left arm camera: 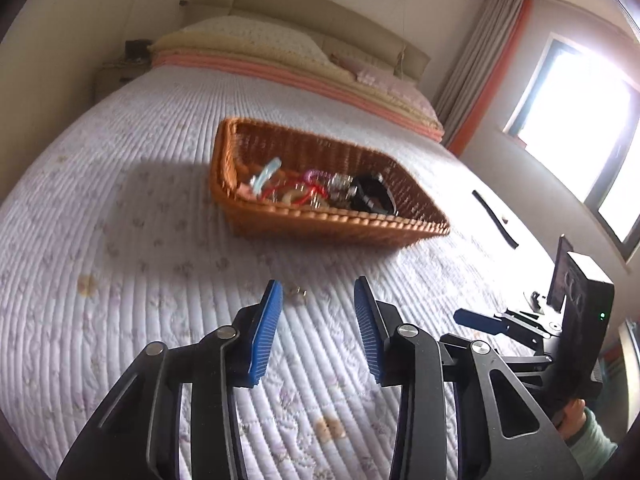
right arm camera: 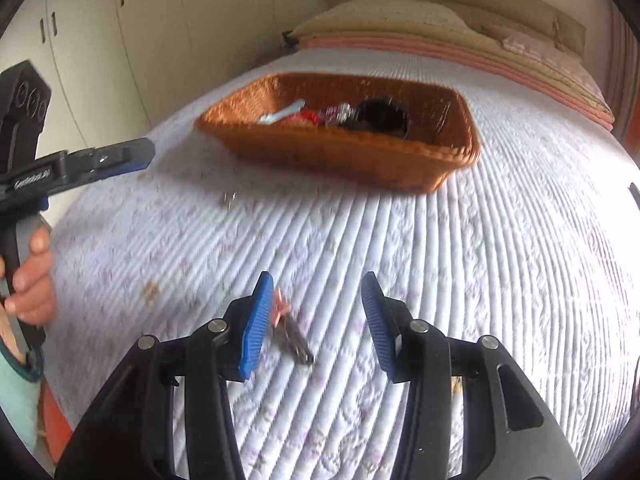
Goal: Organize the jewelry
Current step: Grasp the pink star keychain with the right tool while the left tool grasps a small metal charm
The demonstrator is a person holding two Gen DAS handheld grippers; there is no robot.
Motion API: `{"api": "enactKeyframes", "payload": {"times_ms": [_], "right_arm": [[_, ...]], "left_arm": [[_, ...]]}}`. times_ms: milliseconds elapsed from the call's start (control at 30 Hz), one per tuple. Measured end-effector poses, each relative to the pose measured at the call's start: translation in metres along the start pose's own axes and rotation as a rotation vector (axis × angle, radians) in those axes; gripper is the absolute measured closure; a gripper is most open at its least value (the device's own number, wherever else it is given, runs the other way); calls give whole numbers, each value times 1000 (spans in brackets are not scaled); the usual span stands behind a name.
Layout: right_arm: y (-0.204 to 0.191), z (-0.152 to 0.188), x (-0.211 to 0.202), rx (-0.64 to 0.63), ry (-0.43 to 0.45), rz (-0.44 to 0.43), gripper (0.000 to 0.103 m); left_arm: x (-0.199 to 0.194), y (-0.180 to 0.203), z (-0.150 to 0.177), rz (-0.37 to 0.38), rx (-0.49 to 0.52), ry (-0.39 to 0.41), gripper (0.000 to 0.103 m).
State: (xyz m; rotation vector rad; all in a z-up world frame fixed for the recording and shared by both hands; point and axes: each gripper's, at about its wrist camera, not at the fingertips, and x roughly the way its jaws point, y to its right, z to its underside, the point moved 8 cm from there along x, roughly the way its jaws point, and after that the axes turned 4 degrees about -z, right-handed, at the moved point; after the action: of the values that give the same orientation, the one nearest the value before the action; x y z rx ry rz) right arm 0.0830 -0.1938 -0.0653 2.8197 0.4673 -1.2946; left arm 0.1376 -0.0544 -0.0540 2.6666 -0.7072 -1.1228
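- Two grippers hover over the quilted bedspread (left arm camera: 120, 208), and both stand spread with nothing between the blue pads.
- One wicker basket (left arm camera: 340, 226) sits mid-bed, holding a blurred heap of jewelry (left arm camera: 316, 188): a pale blue clip, red and pink loops, silvery pieces and a black band can be made out, the count unclear.
- Left gripper (left arm camera: 318, 332) points at the basket's near wall; one small metallic trinket (left arm camera: 298, 294) lies on the quilt just beyond its left pad.
- Right gripper (right arm camera: 316, 320) hangs above one hair clip (right arm camera: 290, 330), pink at one end and metal at the other, which lies just beside the left pad.
- One black strap (left arm camera: 494, 218) lies right of the basket, apart from it.
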Motion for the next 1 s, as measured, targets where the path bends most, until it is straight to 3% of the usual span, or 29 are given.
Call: {"api": "enactKeyframes", "payload": {"times_ms": [200,333,400,467,567,1000], "right_arm": [[-7,18,15,-30,-47,-21,60],[-8,19,21,-53,-63,19,60],[-8,18,23,-45,-61,20,61],[-8,15,25,-41,-60,30,70],[-4,11,31,-22,-58,40,74],[2,5,36,5,-43,24,75]], "left_arm": [[32,-2,26,-23,35,-100,69],[53,-2,31,-38,46,-153,72],[60,-3,29,-54,54,-158,72],[65,-3,25,-76,70,-160,72],[73,-2,19,-108,98,-167,72],[94,2,12,-139,152,-184,72]]}}
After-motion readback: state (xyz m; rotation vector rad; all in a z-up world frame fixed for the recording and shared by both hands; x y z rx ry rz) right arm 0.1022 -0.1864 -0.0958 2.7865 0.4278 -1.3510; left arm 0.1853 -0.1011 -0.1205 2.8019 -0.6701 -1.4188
